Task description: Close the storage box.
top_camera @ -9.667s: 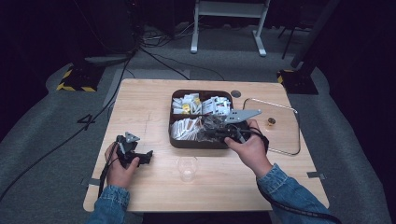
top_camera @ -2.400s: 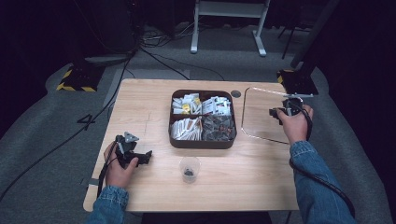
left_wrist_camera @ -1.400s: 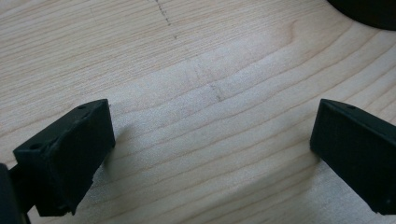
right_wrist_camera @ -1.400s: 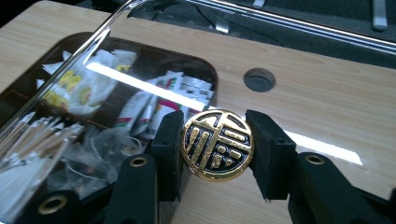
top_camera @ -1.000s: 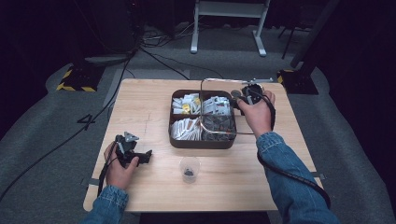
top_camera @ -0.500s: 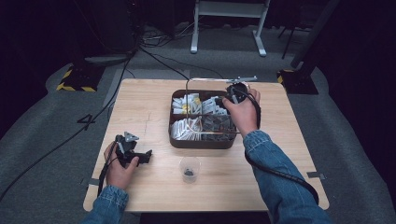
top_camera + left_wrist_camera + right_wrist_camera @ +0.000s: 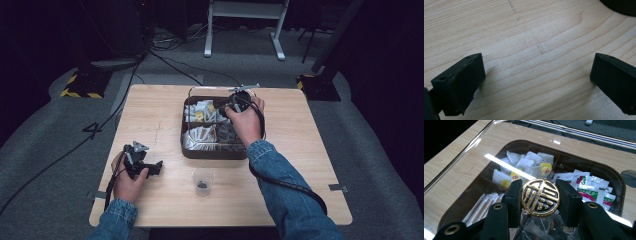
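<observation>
I'm pinching the gold-and-black knob [image 7: 540, 197] of the clear lid [image 7: 469, 147] between the right gripper [image 7: 540, 200] jaws, both pads pressing its sides. I'm holding the lid over the brown compartment box [image 7: 186, 147] of tea bags [image 7: 529, 162] and sachets. To seat it well I'm lining the lid's rim up with the box rim, keeping it level, then lowering slowly before letting go. Left gripper [image 7: 536, 77] is resting spread wide on bare table [image 7: 536, 30], nothing between its jaws. Small plastic cup [image 7: 203, 181] is standing near the box.
</observation>
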Demonstrator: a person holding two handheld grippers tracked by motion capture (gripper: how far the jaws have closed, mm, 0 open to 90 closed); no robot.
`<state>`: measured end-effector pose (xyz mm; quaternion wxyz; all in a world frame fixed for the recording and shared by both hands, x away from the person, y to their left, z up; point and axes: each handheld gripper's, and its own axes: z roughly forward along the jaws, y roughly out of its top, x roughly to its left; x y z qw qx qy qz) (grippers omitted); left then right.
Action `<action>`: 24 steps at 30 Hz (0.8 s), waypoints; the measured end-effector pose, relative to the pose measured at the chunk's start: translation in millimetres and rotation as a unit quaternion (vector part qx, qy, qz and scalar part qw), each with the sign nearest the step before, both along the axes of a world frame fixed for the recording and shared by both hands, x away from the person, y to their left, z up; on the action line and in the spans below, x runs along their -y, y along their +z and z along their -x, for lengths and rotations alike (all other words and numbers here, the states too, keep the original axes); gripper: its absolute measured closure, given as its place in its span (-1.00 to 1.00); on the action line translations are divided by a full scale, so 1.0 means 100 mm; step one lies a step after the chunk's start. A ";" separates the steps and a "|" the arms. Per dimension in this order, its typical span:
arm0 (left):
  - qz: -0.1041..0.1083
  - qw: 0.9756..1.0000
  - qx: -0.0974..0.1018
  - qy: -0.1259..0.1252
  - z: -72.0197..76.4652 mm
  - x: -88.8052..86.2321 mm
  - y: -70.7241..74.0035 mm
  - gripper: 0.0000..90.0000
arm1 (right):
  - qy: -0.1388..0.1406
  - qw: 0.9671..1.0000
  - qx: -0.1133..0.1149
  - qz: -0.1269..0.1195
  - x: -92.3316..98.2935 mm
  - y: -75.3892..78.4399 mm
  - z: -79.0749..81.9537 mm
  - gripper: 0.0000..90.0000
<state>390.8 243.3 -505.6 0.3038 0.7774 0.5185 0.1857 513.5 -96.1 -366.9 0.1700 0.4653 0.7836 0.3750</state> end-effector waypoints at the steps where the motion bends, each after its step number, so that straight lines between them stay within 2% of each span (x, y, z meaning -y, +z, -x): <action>1: 0.000 1.000 0.000 0.000 0.00 0.00 0.00 -1.00 | -0.001 1.000 0.000 0.001 -0.01 -0.01 -0.01 0.32; 16: 0.000 1.000 0.000 0.000 0.00 0.00 0.00 -1.00 | -0.022 1.000 0.001 0.010 -0.15 -0.23 -0.09 0.32; 24: 0.000 1.000 0.000 0.000 0.00 0.00 0.00 -1.00 | -0.023 1.000 -0.005 0.020 -0.21 -0.39 -0.13 0.32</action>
